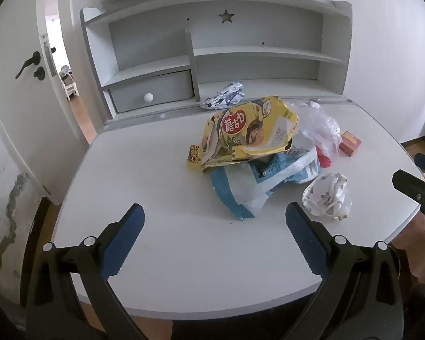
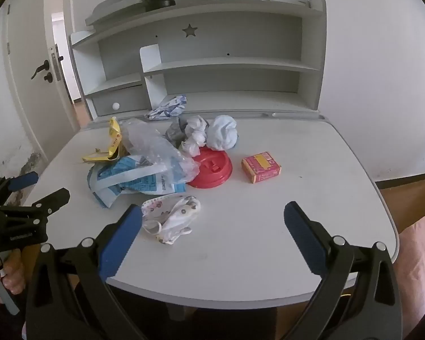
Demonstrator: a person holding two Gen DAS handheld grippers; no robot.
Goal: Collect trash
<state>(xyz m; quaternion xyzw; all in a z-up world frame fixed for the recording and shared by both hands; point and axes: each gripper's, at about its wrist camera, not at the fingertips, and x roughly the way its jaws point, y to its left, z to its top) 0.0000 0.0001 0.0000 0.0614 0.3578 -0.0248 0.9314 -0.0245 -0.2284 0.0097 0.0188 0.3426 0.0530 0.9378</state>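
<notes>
Both claws hang released over my near counter (image 1: 144, 170) edge: left claw (image 1: 214, 228), right claw (image 2: 212, 226), nothing between their pads. Just beyond the right one lies a patterned face mask (image 2: 171, 218). Farther back, trash heaps mid-counter: blue-white bag (image 2: 133, 180), yellow snack bag (image 1: 249, 130), red lid (image 2: 212, 168), small red box (image 2: 260, 167).

Soft, even daylight; sharp centre, fisheye-warped dark corners.

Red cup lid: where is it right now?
Right wrist view: the red cup lid lies flat mid-desk, tucked against the clear plastic bag on its left, crumpled tissues just behind, small red box apart to its right.
</notes>
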